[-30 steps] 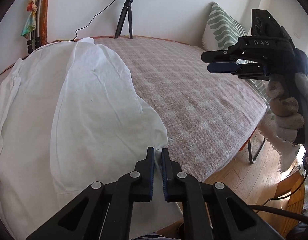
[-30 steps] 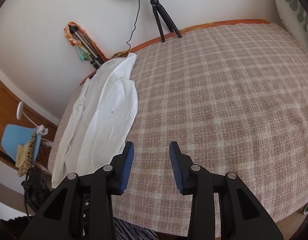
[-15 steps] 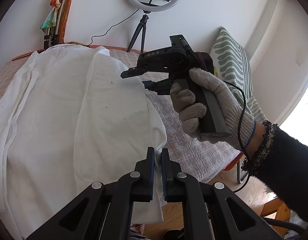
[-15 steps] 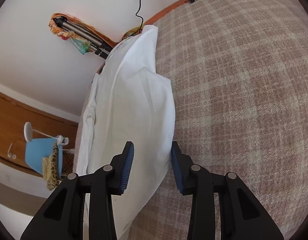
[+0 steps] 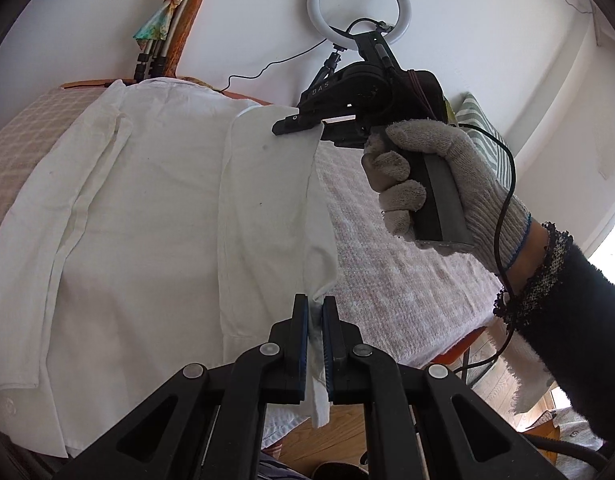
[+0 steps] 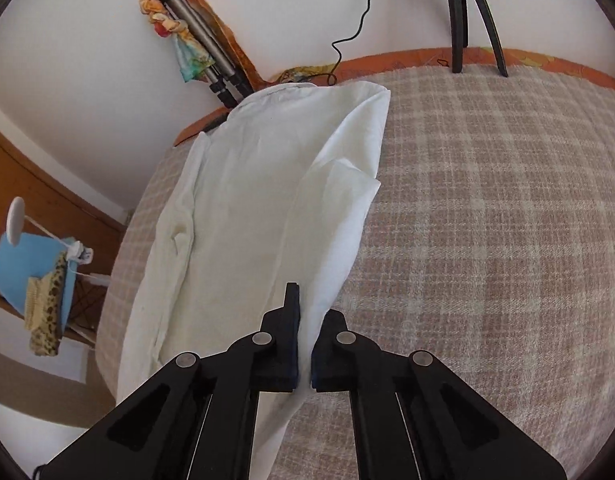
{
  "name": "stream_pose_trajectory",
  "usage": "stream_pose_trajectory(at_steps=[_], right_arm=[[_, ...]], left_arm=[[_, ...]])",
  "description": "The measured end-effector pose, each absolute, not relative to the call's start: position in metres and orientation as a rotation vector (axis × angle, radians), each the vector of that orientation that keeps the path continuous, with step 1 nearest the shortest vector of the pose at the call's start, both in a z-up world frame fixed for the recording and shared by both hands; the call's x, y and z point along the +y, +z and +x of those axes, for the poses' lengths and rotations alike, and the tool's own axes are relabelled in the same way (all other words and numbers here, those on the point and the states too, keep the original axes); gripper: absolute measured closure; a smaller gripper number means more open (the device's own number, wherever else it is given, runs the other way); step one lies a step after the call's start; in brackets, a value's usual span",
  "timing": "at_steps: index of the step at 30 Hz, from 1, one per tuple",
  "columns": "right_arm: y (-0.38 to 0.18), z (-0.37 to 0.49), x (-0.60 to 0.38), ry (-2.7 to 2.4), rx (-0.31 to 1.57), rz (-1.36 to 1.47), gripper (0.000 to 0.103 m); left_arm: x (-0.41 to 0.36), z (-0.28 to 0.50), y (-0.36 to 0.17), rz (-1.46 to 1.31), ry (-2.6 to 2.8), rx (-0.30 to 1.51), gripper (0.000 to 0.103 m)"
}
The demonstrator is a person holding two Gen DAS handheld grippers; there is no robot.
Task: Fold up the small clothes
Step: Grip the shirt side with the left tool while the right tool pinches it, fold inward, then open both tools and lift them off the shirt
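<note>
A white shirt [image 5: 147, 220] lies spread on the left part of the bed, with one side folded over along its length. My left gripper [image 5: 313, 300] is shut on the shirt's near right edge, and cloth hangs down between its pads. A gloved hand [image 5: 435, 176] holds my right gripper [image 5: 285, 127] at the shirt's far right corner. In the right wrist view the right gripper [image 6: 307, 306] is closing its jaws on the white shirt [image 6: 247, 200], whose edge is pinched between the pads and covers the right finger's tip.
The bed has a pink checked blanket [image 6: 487, 220] [image 5: 387, 272] to the right of the shirt. A ring light [image 5: 357, 4] on a tripod [image 6: 471, 12] stands at the far edge. A striped pillow [image 5: 479, 136] is far right. A blue chair [image 6: 31, 264] stands left.
The right gripper swept left across the blanket to the shirt's far edge and shut on it. The left gripper kept its grip and lifted the near edge a little.
</note>
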State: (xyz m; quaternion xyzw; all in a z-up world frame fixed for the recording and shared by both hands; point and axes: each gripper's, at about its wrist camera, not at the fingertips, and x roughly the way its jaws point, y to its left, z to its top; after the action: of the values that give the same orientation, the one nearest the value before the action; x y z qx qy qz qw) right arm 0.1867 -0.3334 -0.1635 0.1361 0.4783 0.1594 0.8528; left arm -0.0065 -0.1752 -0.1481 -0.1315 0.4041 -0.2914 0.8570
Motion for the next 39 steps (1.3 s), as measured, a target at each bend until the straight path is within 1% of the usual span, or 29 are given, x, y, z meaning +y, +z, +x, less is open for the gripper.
stream_pose_trajectory(at_steps=[7, 13, 19, 25, 26, 27, 28, 29, 30, 32, 34, 39], right_arm=[[-0.151, 0.199, -0.248, 0.359, 1.011, 0.020, 0.101], [-0.175, 0.211, -0.187, 0.384, 1.045, -0.156, 0.101], [-0.202, 0.220, -0.163, 0.382, 1.081, -0.192, 0.101], [-0.208, 0.221, -0.163, 0.412, 1.095, -0.191, 0.100], [-0.206, 0.219, -0.165, 0.439, 1.095, -0.180, 0.096], [-0.202, 0.218, -0.169, 0.456, 1.093, -0.163, 0.095], [-0.195, 0.216, -0.176, 0.479, 1.089, -0.127, 0.094], [-0.188, 0.213, -0.185, 0.505, 1.079, -0.083, 0.092], [-0.181, 0.210, -0.197, 0.516, 1.062, -0.040, 0.087], [-0.167, 0.201, -0.226, 0.506, 1.025, 0.053, 0.083], [-0.161, 0.189, -0.253, 0.477, 1.019, 0.118, 0.083], [-0.173, 0.141, -0.281, 0.477, 1.027, 0.149, 0.083]], left_arm=[[-0.134, -0.009, -0.152, -0.350, -0.545, 0.854, 0.100], [-0.108, -0.008, -0.167, -0.404, -0.478, 0.895, 0.100], [-0.093, -0.006, -0.178, -0.420, -0.436, 0.921, 0.100], [-0.102, -0.008, -0.182, -0.379, -0.481, 0.957, 0.099], [-0.105, -0.009, -0.181, -0.360, -0.491, 0.963, 0.098], [-0.105, -0.010, -0.178, -0.341, -0.487, 0.958, 0.095], [-0.104, -0.012, -0.174, -0.328, -0.482, 0.947, 0.082], [-0.101, -0.013, -0.170, -0.321, -0.483, 0.937, 0.075], [-0.097, -0.016, -0.166, -0.316, -0.477, 0.925, 0.068], [-0.089, -0.020, -0.159, -0.313, -0.478, 0.909, 0.067], [-0.080, -0.022, -0.152, -0.326, -0.469, 0.886, 0.064], [-0.073, -0.009, -0.143, -0.329, -0.473, 0.856, 0.064]])
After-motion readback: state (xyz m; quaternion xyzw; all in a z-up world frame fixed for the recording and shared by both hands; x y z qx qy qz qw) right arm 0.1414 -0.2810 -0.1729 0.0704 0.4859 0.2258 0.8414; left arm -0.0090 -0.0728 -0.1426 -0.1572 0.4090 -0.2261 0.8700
